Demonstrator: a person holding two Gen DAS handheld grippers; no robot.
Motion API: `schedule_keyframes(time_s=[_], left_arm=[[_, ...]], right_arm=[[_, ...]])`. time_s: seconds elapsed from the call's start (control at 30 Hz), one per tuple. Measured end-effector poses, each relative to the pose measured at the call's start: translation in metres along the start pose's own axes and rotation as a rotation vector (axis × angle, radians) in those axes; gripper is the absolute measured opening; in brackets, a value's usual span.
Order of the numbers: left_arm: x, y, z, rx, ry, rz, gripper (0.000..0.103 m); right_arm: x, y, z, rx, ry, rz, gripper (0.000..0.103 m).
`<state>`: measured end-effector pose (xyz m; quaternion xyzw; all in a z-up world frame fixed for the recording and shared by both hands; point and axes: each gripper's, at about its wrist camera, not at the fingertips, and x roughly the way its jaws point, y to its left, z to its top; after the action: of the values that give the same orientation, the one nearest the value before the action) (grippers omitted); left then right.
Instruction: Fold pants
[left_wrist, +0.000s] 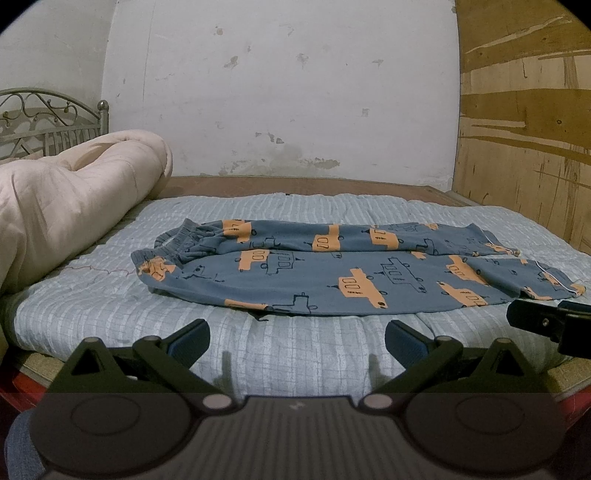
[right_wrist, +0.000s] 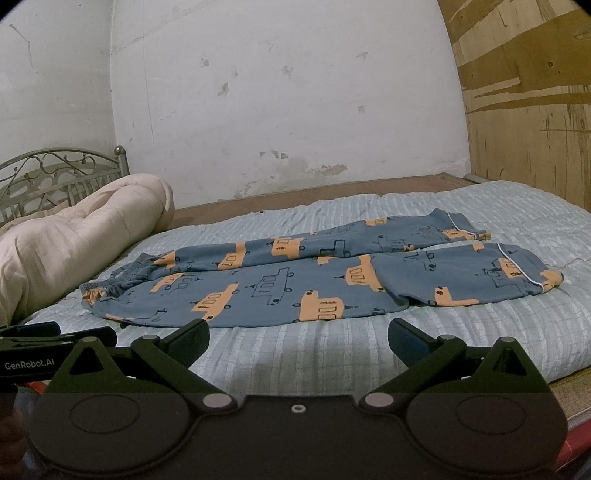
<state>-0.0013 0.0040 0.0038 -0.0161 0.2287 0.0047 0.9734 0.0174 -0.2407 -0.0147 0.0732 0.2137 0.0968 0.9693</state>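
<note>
Pants (left_wrist: 332, 273) are lying flat on the pale blue quilt (left_wrist: 295, 354) of the bed, blue cloth printed with orange vehicles, waistband (left_wrist: 177, 240) toward the rolled cream comforter (left_wrist: 74, 192) on the left and the two cuffs (right_wrist: 517, 266) reaching right, toward the wooden panel (right_wrist: 535, 129). We are noting the legs lying side by side, the far one slightly overlapped by the near one, so no fold looks made yet; we judge the task is at its very start. We are holding the left hand-held gripper (left_wrist: 297, 334) low over the near edge of the quilt, jaws spread wide and gripping nothing, well short of the near hem. The right hand-held gripper (right_wrist: 298, 334) is hovering likewise, spread and empty, aimed more toward the middle and cuff end. Each tool is showing at the edge of the other's view, so we are reading them as set side by side, left toward the waistband end, right toward the cuff end. That spacing is probably chosen so both ends of the near leg can be pinched at once and carried over the far leg. Cloth is looking thin and limp, so we are expecting it to sag between grips. Risk we are weighing: pads catching the quilt along with the pants, since the two are lying in full contact. The ruffled waistband is offering the thicker, easier bite.
</note>
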Motion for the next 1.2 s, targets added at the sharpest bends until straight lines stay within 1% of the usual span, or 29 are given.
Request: schedule_keyframes(time_s=[0.33,0.4,0.87,1.03,1.13,1.2], left_arm=[[-0.003,-0.002,-0.003,-0.002,0.009,-0.001,0.102],[0.005,-0.003,-0.007,-0.002,0.009,-0.001,0.102],[0.01,-0.003,-0.007,-0.004,0.036,-0.004,0.102],[0.021,0.002,0.003,-0.005,0.085,-0.012,0.102],[0.03,0.007,0.02,-0.014,0.103,-0.005,0.102],[0.038,0.009,0.033,-0.023,0.114,-0.003,0.102]], right_arm=[[-0.001,-0.003,0.0,0.002,0.004,-0.002,0.102],[-0.002,-0.003,0.001,0.003,0.004,-0.003,0.102],[0.005,-0.004,-0.003,0.007,0.023,-0.002,0.102],[0.017,-0.005,0.006,0.006,0.091,0.013,0.102],[0.03,-0.008,0.023,0.032,0.141,0.02,0.102],[0.042,-0.01,0.038,0.063,0.188,-0.002,0.102]])
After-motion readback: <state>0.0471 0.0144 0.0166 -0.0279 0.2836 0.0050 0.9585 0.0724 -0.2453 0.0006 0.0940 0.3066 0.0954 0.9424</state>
